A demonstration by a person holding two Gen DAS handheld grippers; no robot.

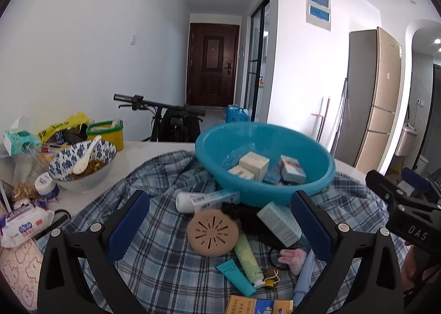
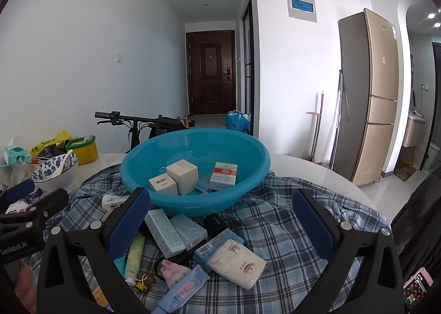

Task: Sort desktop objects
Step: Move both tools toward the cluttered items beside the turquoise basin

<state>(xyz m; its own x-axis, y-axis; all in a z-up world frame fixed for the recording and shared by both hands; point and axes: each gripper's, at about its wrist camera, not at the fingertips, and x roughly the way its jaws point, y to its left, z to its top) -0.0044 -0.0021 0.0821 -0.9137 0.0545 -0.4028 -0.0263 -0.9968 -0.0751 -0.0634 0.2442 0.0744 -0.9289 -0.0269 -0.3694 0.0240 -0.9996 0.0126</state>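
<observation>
A blue basin (image 1: 220, 145) (image 2: 154, 148) sits on a plaid cloth (image 1: 165, 259) (image 2: 289, 231) and holds several small boxes (image 2: 182, 176). In front of it lie a tan round disc (image 1: 212, 232), a white tube (image 1: 204, 199), a green tube (image 1: 248, 259) (image 2: 135, 254), pale blue boxes (image 2: 171, 228), a tissue pack (image 2: 237, 263) and a plush rabbit clip (image 2: 175, 271). My left gripper (image 1: 220, 228) hangs open above the disc, holding nothing. My right gripper (image 2: 220, 227) is open over the boxes and tissue pack, also with nothing in it.
At the left stand a patterned bowl (image 1: 82, 165) with a spoon, a wet-wipe pack (image 1: 24, 224), a tissue packet (image 1: 19, 141) and a yellow container (image 1: 107, 133). A scooter (image 1: 171, 118) is behind the white table (image 2: 317, 173). A fridge (image 2: 369, 93) stands at the right.
</observation>
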